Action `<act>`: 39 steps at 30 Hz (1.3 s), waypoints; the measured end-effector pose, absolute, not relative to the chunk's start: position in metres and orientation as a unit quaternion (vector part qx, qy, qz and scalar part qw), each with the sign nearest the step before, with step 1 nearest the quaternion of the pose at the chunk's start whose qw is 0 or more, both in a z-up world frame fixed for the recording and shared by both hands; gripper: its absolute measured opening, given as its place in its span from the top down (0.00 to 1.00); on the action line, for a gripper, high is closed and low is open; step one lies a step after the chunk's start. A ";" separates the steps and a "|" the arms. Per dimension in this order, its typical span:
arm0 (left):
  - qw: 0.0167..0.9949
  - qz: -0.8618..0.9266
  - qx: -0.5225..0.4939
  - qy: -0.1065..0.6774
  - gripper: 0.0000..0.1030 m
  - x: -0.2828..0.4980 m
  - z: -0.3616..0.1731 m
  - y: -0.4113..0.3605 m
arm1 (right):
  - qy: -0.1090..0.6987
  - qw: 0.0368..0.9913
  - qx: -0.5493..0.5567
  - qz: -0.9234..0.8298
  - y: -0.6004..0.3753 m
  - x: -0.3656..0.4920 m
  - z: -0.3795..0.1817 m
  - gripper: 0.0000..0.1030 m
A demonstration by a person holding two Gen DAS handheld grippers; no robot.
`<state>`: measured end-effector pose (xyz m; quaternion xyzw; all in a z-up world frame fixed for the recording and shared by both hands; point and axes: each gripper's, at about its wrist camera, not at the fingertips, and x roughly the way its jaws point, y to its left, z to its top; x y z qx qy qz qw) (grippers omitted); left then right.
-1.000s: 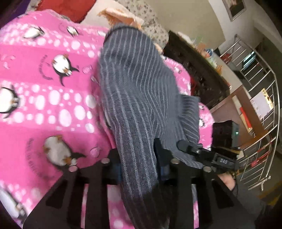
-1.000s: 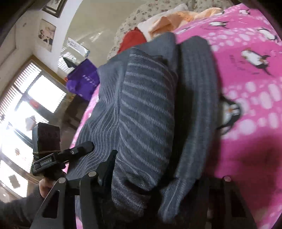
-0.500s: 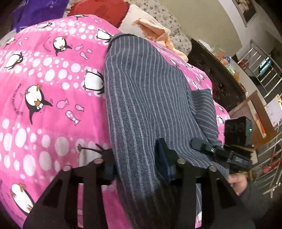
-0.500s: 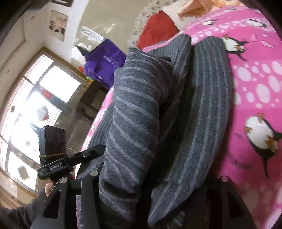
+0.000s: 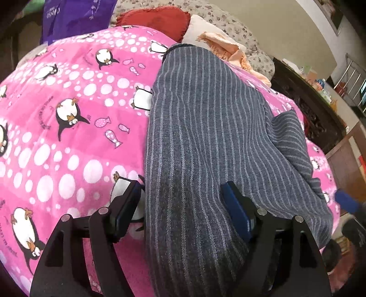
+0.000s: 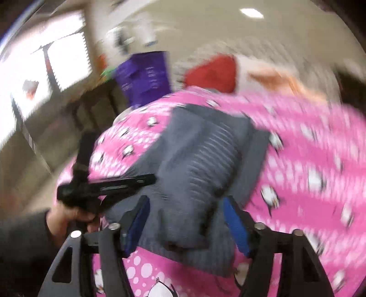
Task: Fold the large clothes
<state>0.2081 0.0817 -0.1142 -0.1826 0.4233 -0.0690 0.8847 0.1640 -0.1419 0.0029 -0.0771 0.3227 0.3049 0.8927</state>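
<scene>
A grey pinstriped garment (image 5: 205, 128) lies folded lengthwise on a pink penguin blanket (image 5: 68, 137). My left gripper (image 5: 183, 201) hangs over its near end with the jaws opening. The cloth lies between them, and neither blue pad presses on it. The right wrist view is blurred by motion. There the garment (image 6: 201, 164) rests on the blanket (image 6: 308, 148). My right gripper (image 6: 186, 219) is open above its near edge, holding nothing. A hand (image 6: 66, 214) holds the left gripper at the garment's left side.
Past the blanket's far edge lie a red cushion (image 5: 155, 20), an orange cloth (image 5: 228, 48) and flowered pillows (image 5: 228, 25). A purple bag (image 5: 75, 13) stands at the back left. Dark wooden furniture (image 5: 308, 107) and a metal rack (image 5: 352, 75) line the right side.
The left jaws have spread apart and let go of the garment, which now lies flat. The right gripper has released its bunched fold, risen and rolled, so its view now looks down on the bed.
</scene>
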 end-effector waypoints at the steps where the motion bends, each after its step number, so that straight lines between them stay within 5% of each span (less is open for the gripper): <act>1: 0.885 -0.067 -0.180 0.424 0.26 0.208 -0.114 0.081 | 0.309 0.892 -0.110 0.311 -0.127 0.159 0.005 0.51; 5: 0.883 -0.065 -0.181 0.427 0.26 0.207 -0.116 0.084 | 0.298 0.885 -0.128 0.334 -0.110 0.149 -0.005 0.54; 10: 0.882 -0.064 -0.175 0.433 0.26 0.213 -0.115 0.079 | 0.397 0.857 -0.084 0.316 -0.115 0.183 -0.056 0.55; 19: 0.885 -0.058 -0.168 0.429 0.26 0.212 -0.115 0.079 | 0.344 0.877 -0.060 0.329 -0.126 0.171 -0.072 0.55; 24: 0.879 -0.074 -0.193 0.429 0.27 0.210 -0.105 0.089 | 0.375 0.865 -0.031 0.332 -0.128 0.177 -0.055 0.55; 32: 0.908 -0.063 -0.197 0.365 0.27 0.253 -0.027 0.108 | 0.304 0.930 0.013 0.208 -0.132 0.218 0.028 0.54; 39: 0.884 -0.009 -0.208 0.419 0.16 0.324 -0.053 0.083 | 0.362 0.927 0.008 0.101 -0.097 0.282 0.001 0.55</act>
